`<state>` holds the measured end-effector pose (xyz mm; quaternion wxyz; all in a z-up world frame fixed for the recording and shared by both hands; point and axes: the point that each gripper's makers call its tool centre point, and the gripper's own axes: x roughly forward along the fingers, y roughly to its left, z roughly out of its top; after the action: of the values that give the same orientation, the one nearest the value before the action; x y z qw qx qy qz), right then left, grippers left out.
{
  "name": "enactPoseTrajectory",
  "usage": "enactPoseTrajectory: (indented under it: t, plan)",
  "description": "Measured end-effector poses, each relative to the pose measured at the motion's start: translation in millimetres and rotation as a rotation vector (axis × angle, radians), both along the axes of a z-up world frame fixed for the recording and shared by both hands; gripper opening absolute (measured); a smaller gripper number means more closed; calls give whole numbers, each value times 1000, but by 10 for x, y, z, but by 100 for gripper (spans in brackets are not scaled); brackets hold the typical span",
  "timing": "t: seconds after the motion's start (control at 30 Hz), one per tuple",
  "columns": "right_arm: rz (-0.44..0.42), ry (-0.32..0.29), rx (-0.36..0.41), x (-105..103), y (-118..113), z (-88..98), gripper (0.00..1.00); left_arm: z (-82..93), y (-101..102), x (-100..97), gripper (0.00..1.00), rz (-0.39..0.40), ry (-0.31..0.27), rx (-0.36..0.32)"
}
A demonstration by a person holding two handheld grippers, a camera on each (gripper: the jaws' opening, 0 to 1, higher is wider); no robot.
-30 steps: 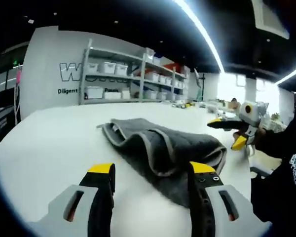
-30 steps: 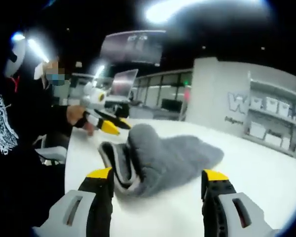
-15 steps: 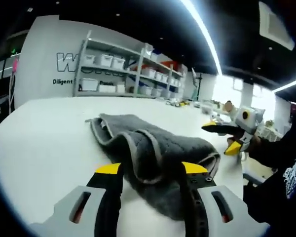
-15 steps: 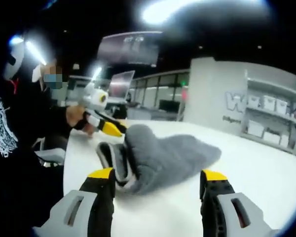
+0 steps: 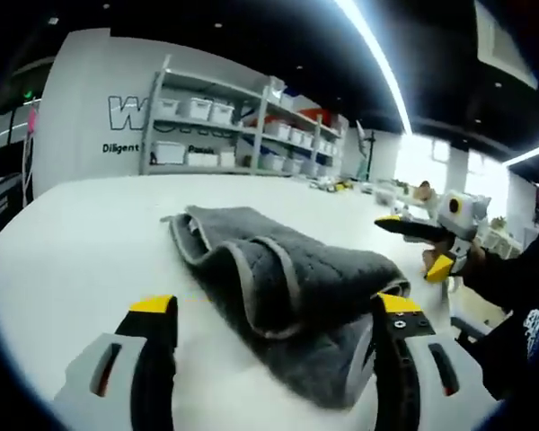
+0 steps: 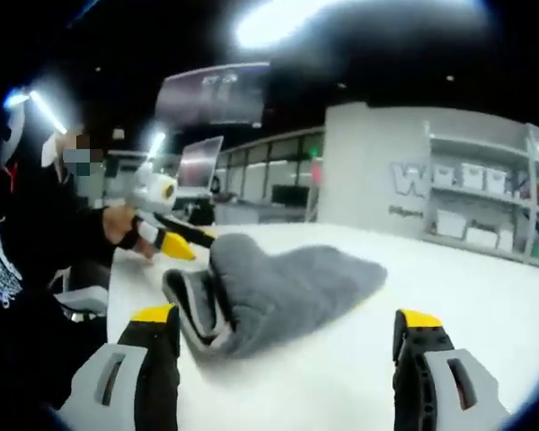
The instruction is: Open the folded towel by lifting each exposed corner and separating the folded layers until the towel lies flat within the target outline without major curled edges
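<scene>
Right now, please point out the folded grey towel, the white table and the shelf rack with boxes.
folded grey towel (image 5: pixel 287 278), left gripper view, upper folded layer.
white table (image 5: pixel 81 233), left gripper view, bare top.
shelf rack with boxes (image 5: pixel 207 135), left gripper view, middle shelf.

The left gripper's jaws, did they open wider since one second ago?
Yes. The left gripper has jaws now spread wider: they stand beyond both sides of the folded grey towel, where earlier the right jaw overlapped the towel's middle.
</scene>
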<state>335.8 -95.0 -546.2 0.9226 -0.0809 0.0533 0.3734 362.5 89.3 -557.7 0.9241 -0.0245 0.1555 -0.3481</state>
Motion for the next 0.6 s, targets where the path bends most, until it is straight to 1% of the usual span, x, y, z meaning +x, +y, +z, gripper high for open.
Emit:
enactPoseTrajectory:
  t: [0.03, 0.1, 0.13, 0.27, 0.33, 0.4, 0.5, 0.57, 0.6]
  plan:
    - [-9, 7, -6, 18, -19, -13, 100, 2, 12, -1, 99, 9, -10, 15]
    - [-16, 15, -5, 59, -70, -11, 100, -7, 131, 63, 100, 72, -23, 74]
    - [-23, 27, -2, 71, -102, -19, 100, 8, 162, 83, 100, 85, -37, 92]
    - [-42, 48, 5, 85, -171, 10, 100, 81, 200, 75, 100, 101, -47, 93]
    - [-62, 70, -24, 96, -227, 17, 100, 116, 210, 69, 100, 108, -52, 96]
    - [-60, 91, -33, 75, -251, 61, 100, 150, 207, 60, 100, 112, -61, 97]
    - [-47, 107, -26, 32, -250, 158, 100, 171, 164, 28, 100, 92, -38, 74]
    - [-41, 126, -25, 2, -243, 239, 100, 184, 194, 41, 100, 106, -33, 70]
    - [-39, 128, -27, -11, -240, 269, 100, 170, 229, 47, 100, 127, -10, 61]
